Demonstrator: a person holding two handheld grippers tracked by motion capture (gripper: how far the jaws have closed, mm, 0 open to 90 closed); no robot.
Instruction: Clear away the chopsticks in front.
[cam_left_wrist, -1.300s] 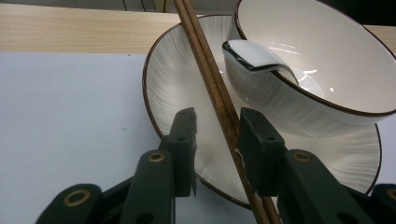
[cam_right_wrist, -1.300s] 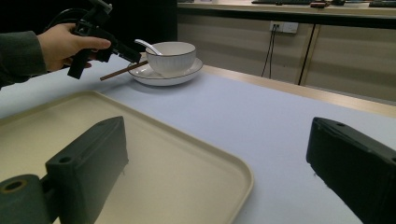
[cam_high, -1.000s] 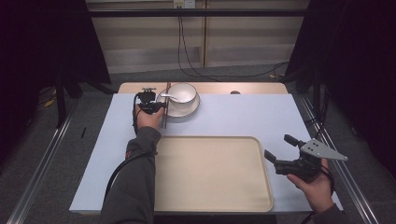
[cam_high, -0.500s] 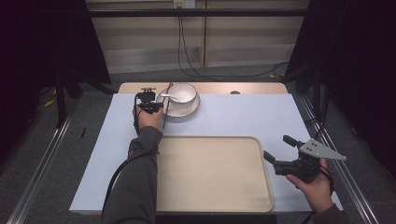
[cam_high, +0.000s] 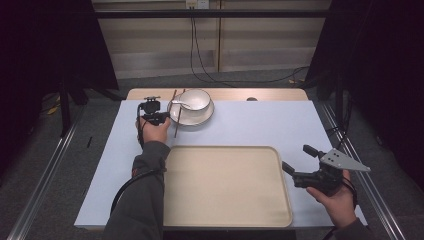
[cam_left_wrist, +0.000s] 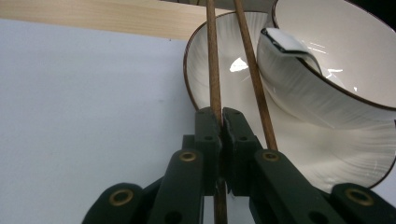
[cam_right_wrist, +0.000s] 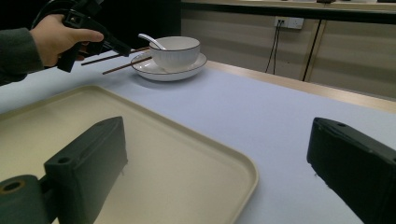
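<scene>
Item: my left tongs (cam_left_wrist: 219, 119), clenched on one chopstick (cam_left_wrist: 212, 56) lying across the plate (cam_left_wrist: 205, 70) rim at the tabletop's (cam_high: 250, 125) far edge. Right tongs (cam_right_wrist: 215, 172) released, beside the tray (cam_high: 225, 185). Step: pickup. Next, probably: lift clear of the bowl (cam_high: 195, 99), carry to the tray.

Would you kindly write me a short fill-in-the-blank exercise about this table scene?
1. The left gripper is shut on one ____.
2. The bowl stands on a white ____.
3. The spoon rests in the ____.
4. The right gripper, beside the beige tray, has its jaws ____.

Missing words: chopstick; plate; bowl; open
</scene>
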